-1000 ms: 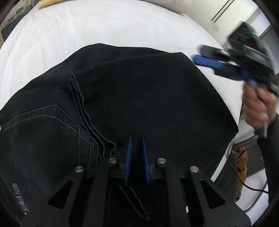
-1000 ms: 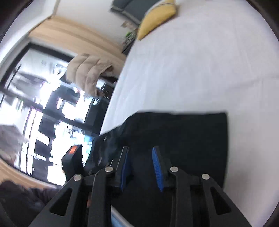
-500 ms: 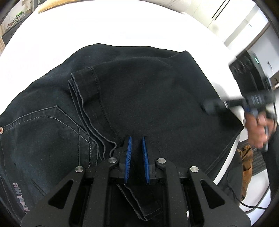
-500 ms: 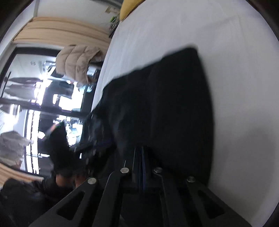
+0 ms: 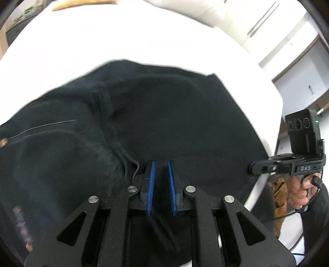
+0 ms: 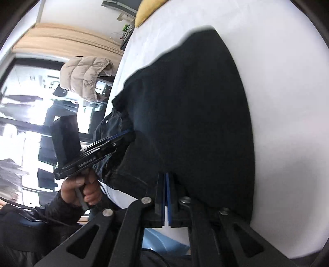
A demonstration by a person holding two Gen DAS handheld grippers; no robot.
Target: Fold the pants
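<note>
A: Surface first, pls. Left to right.

B: Left wrist view: white bed (image 5: 144, 41) across nearly the whole frame, bare sheet all round. Black pants (image 5: 185, 123) spread flat on it, mid-frame. Rivet (image 5: 3, 142) and pocket stitching far left, folded hem (image 5: 102, 102) lying over the seat just right of that, smooth dark panel to the right edge of the bed.

A: Room?

B: White cabinets (image 5: 298, 67) w/ wood trim beyond the bed, upper right. Blurred, so no detail.

A: Jaws, left side?

B: Left gripper (image 5: 160, 164) low centre, pointing steeply down onto the cloth. Jaws narrow, blue pads nearly together, nipped on a fold of the pants at the near edge.

A: Right side?

B: Right gripper (image 5: 251, 166) at the pants' right edge, tip touching the cloth where the bed ends. Right hand (image 5: 298, 191) on the grip below it, dark sleeve behind.

A: Anything only the right wrist view gives?

B: Yes. Big window (image 6: 20, 92) far left, very bright. Beige puffer jacket (image 6: 86, 76) hung beside it. Left hand (image 6: 82, 191) round its handle, pants bunched at those tips. Yellow pillow (image 6: 148, 8) at the bed's far end, top.

A: And the right jaws up close?

B: Opening, only a thin slit so far. Pants' edge lying over the tips; can't tell whether cloth sits btwn the pads.
</note>
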